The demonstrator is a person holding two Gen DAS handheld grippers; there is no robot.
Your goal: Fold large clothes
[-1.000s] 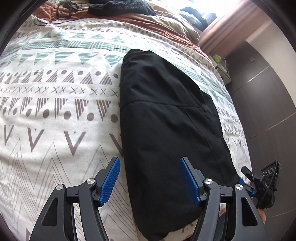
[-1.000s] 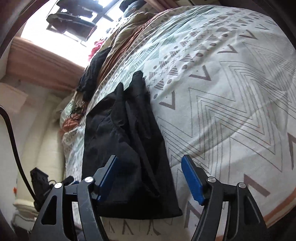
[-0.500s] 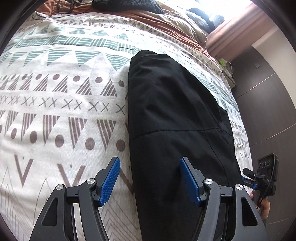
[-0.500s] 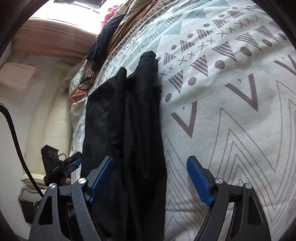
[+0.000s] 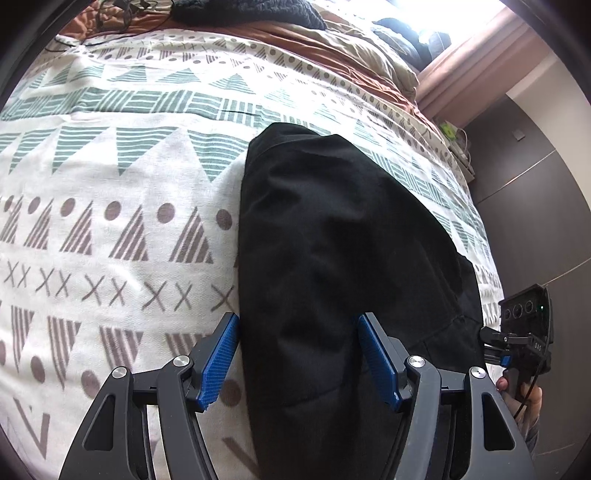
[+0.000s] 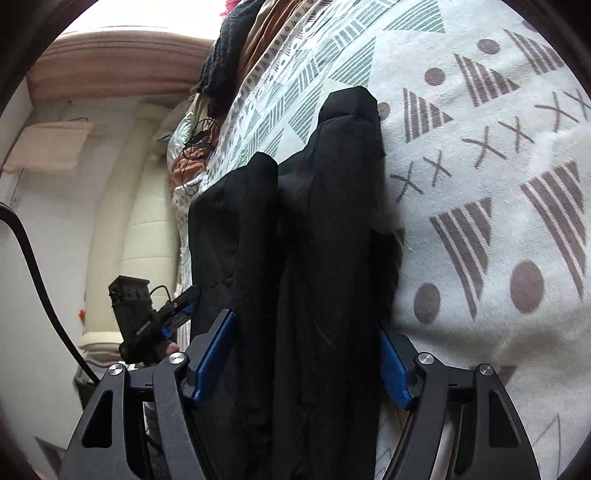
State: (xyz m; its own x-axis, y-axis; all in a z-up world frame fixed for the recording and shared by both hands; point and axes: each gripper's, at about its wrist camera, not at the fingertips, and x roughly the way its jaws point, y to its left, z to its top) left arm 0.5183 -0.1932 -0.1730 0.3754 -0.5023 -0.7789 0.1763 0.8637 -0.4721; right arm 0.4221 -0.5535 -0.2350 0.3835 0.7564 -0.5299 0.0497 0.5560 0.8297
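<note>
A folded black garment [image 5: 343, 258] lay lengthwise on the patterned bedspread [image 5: 110, 221], running from the bottom centre of the left wrist view up to a rounded end near the middle of the frame; its left edge was straight and clean, with a wide stretch of bare bedspread to its left. In the right wrist view the garment [image 6: 325, 258] showed as bunched vertical folds with open bedspread [image 6: 498, 221] filling the right half of the frame. The left gripper [image 5: 299, 354] stood fairly wide, its blue pads straddling the garment's left part, the left pad at the fabric's edge; no squeeze on the cloth was evident. The right gripper [image 6: 306, 362] had just been closing, with the garment's folds between its pads and the right pad partly hidden behind cloth; whether it pressed could not be told. A brown blanket [image 5: 295, 33] and dark clothes [image 5: 251, 11] lay at the top, and a dark wardrobe [image 5: 535, 203] stood at the right edge.
</note>
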